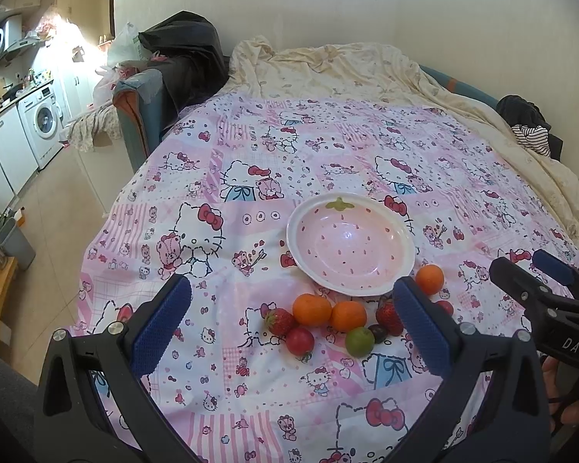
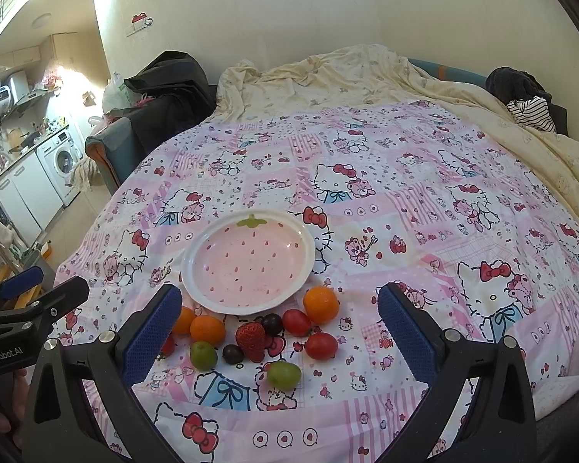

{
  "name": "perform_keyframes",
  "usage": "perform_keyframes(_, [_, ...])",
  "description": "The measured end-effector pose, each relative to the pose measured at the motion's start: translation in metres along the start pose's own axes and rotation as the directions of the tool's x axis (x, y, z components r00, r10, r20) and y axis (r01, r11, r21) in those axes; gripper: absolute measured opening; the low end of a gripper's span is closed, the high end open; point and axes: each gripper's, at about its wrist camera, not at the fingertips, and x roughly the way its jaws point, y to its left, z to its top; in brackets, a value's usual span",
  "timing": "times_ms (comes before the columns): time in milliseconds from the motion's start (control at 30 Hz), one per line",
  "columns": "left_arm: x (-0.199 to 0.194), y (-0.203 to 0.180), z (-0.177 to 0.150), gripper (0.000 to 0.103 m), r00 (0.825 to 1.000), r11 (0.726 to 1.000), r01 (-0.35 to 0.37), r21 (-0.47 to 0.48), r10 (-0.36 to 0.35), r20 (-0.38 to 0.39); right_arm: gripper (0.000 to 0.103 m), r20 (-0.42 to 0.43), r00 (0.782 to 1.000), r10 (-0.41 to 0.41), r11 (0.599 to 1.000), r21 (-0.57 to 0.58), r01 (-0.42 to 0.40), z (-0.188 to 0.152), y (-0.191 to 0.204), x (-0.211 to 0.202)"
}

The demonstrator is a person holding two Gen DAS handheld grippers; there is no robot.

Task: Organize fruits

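A pink strawberry-patterned bowl [image 1: 351, 245] [image 2: 249, 260] sits empty on the Hello Kitty cloth. In front of it lie oranges [image 1: 312, 310] [image 2: 320, 304], strawberries [image 1: 280, 321] [image 2: 251, 340], cherry tomatoes [image 1: 300, 341] [image 2: 321, 345], green grapes [image 1: 359, 342] [image 2: 283, 373] and dark grapes [image 2: 232, 353]. My left gripper [image 1: 289, 332] is open and empty, hovering over the fruit cluster. My right gripper [image 2: 280, 339] is open and empty, also above the fruit. Each gripper shows at the edge of the other's view, the right [image 1: 536, 281] and the left [image 2: 38, 289].
The pink cloth [image 1: 251, 162] covers a bed, with a rumpled cream blanket [image 1: 347, 65] behind. Dark clothes [image 1: 525, 115] lie at the far right. A sofa with a black bag [image 1: 181, 50] stands at the left; a kitchen with a washing machine [image 1: 42, 123] is beyond.
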Motion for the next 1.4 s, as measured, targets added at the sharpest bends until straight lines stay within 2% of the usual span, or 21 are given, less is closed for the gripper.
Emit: perform_keyframes(1400, [0.0008,0.0060,0.0006,0.103,1.000,1.000,-0.007,-0.002,0.007,-0.001,0.103,0.000,1.000,-0.006,1.000,-0.005,0.006,0.0013,0.0027,-0.0017])
